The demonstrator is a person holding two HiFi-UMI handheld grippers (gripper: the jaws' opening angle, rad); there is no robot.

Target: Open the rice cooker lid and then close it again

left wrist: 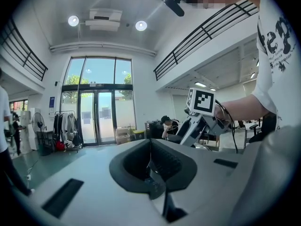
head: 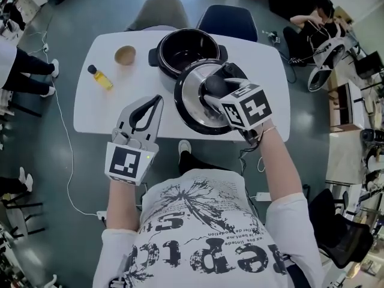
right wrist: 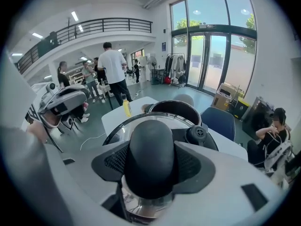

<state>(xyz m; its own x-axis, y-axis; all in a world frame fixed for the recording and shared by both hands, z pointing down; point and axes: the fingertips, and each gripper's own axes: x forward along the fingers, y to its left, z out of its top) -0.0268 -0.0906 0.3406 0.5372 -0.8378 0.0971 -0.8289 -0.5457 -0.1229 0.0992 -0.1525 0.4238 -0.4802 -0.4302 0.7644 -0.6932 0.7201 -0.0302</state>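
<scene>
The black rice cooker pot (head: 183, 51) stands open on the white table (head: 99, 110), its dark inside showing. The round metal lid (head: 195, 104) is off the pot, tilted, just in front of it toward me. My right gripper (head: 211, 90) is shut on the lid's black knob (right wrist: 151, 154), which fills the space between its pads; beyond the knob I see the lid rim (right wrist: 115, 128) and the pot (right wrist: 176, 108). My left gripper (head: 157, 101) hovers over the table's near edge, left of the lid, shut with nothing in it; its pads (left wrist: 151, 173) meet.
A small yellow bottle (head: 101, 78) and a brown bowl (head: 125, 55) sit on the table's left part. Two chairs (head: 159, 9) (head: 227, 18) stand behind the table. A person sits at the far right (head: 312, 23); others stand at the left.
</scene>
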